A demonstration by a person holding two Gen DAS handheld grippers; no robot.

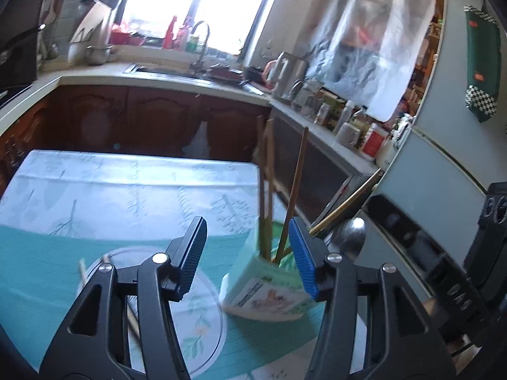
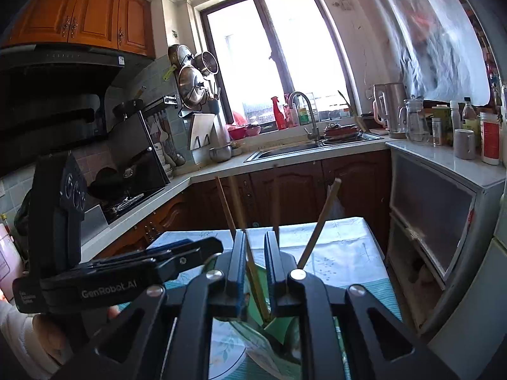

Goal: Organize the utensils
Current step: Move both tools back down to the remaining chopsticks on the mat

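A green-and-white carton holder (image 1: 269,288) stands on the table with several wooden chopsticks (image 1: 298,174) upright in it. My left gripper (image 1: 247,221) hangs open just left of and above the holder, with nothing between its blue pads. A metal spoon bowl (image 1: 350,236) shows behind its right finger. My right gripper (image 2: 256,237) is over the holder (image 2: 279,326), its jaws a narrow gap apart. One chopstick (image 2: 253,272) slants through that gap, and the right pad is clear of it. A hand holds the left gripper (image 2: 202,248), seen side-on at the left.
A clear round plate (image 1: 196,313) with a chopstick (image 1: 81,272) on it lies on the teal mat (image 1: 38,253) left of the holder. Behind the table (image 1: 126,177) run dark cabinets, a sink (image 2: 285,150) and a counter crowded with jars (image 1: 348,126). A fridge (image 1: 450,158) stands on the right.
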